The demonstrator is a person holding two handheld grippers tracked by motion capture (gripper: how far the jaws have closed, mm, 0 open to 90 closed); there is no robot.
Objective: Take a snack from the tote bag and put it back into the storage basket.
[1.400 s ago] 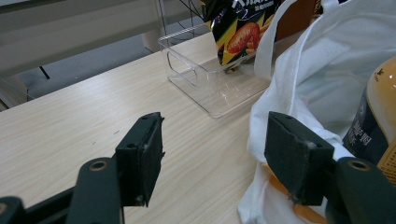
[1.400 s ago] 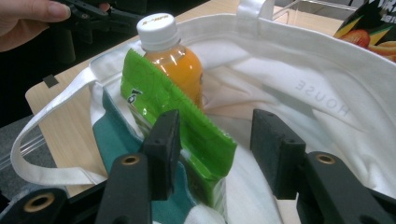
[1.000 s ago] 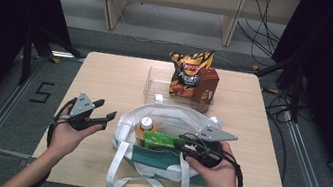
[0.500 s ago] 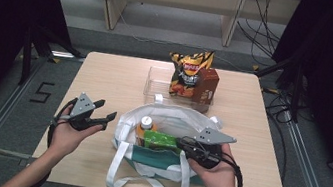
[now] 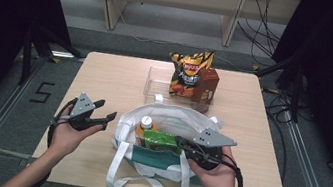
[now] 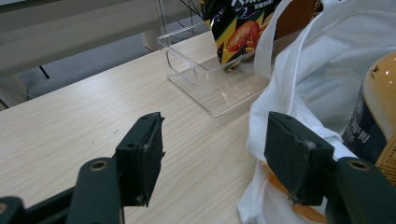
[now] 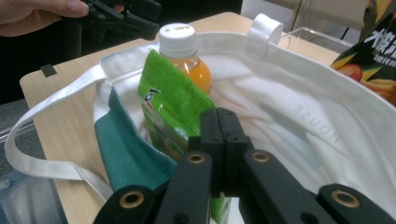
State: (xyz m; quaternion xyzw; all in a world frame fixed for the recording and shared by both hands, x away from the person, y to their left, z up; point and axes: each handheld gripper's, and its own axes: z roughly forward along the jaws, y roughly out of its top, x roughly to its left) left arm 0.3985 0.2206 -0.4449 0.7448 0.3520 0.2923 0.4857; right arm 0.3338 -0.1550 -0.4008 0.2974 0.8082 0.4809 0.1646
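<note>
A white tote bag (image 5: pixel 171 117) with a teal front lies open at the table's near middle. Inside stand an orange drink bottle (image 5: pixel 146 122) with a white cap (image 7: pixel 180 51) and a green snack packet (image 5: pixel 162 141) leaning against it. My right gripper (image 5: pixel 180 140) reaches into the bag from the right. Its jaws (image 7: pixel 223 126) are shut, pads together right against the green packet (image 7: pixel 168 102); I cannot tell whether its edge is pinched. My left gripper (image 5: pixel 107 108) hovers open just left of the bag (image 6: pixel 299 93), nothing between its pads (image 6: pixel 215 154).
A clear plastic tray (image 5: pixel 156 79) at the table's far middle holds a chips bag (image 5: pixel 188 74) and a brown carton (image 5: pixel 206 84). The bag's white handles (image 5: pixel 114 171) trail over the near table edge. Bare tabletop (image 5: pixel 107 74) lies left of the tray.
The right gripper has dipped slightly lower into the bag beside the green packet. The left hand and its open gripper have stayed where they were.
</note>
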